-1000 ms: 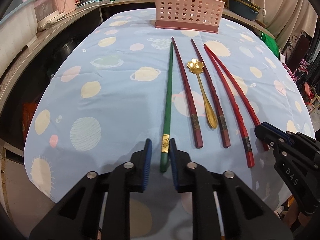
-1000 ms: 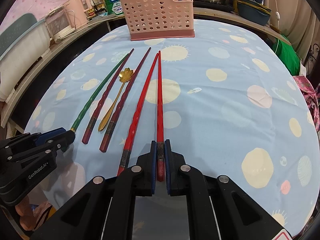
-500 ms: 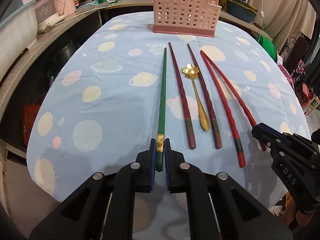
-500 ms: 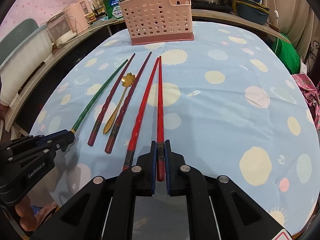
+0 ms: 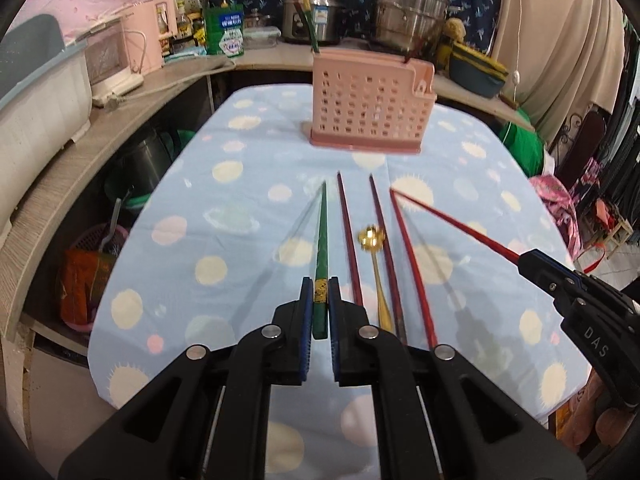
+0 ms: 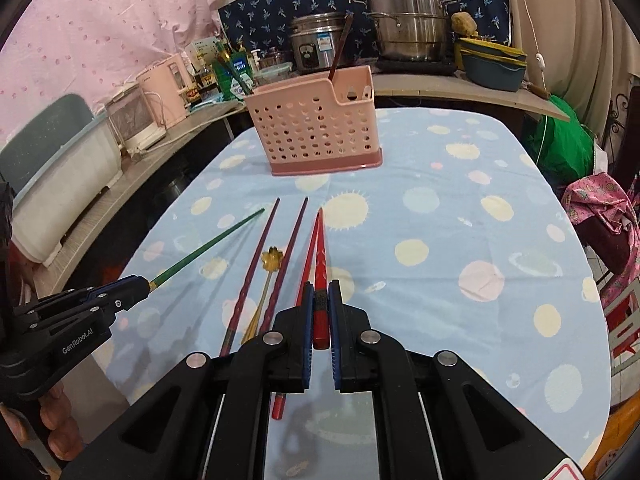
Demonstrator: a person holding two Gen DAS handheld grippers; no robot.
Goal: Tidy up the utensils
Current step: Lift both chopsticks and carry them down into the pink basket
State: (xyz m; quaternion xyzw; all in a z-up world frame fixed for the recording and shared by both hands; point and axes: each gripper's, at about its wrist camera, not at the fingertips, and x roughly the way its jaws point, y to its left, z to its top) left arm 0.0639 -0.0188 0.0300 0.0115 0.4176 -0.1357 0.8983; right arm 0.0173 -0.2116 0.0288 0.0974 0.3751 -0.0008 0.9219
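Both grippers are held level above the blue spotted tablecloth (image 5: 240, 240): the left gripper (image 5: 320, 300) clamps a green chopstick (image 5: 321, 240), the right gripper (image 6: 320, 304) clamps a red chopstick (image 6: 320, 256), both pointing toward the pink perforated plastic basket (image 6: 312, 128)

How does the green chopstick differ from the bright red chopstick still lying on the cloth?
The green chopstick is clamped in the left gripper and lifted, casting a shadow; the red chopstick on the cloth lies flat, ungripped. Green sits leftmost in the row, red to the right. Both are long, tapered, and point toward the pink basket.
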